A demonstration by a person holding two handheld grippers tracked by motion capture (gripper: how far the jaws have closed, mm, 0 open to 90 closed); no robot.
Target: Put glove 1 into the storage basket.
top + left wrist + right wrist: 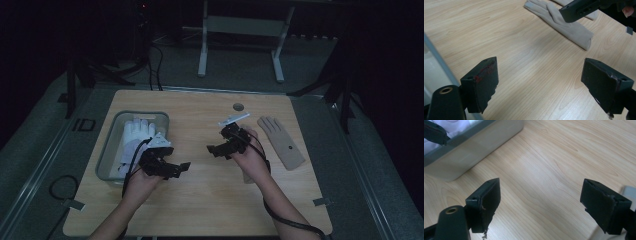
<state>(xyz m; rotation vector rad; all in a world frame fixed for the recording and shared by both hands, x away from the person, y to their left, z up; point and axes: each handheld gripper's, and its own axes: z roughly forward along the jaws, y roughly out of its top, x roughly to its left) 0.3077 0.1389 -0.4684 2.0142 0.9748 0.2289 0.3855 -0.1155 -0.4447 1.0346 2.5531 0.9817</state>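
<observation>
Both grippers, left [181, 167] and right [214, 149], hover spread and empty over the table [210, 195], between the glove bin [111, 142] and a tan glove [281, 141].

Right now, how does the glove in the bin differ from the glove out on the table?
Colour: the white glove against the beige glove. Place: the white glove lies inside the grey bin at the table's left, while the beige glove lies flat on the bare wooden table at the right. Shared: both lie with fingers pointing away from the person, and neither is gripped.
</observation>
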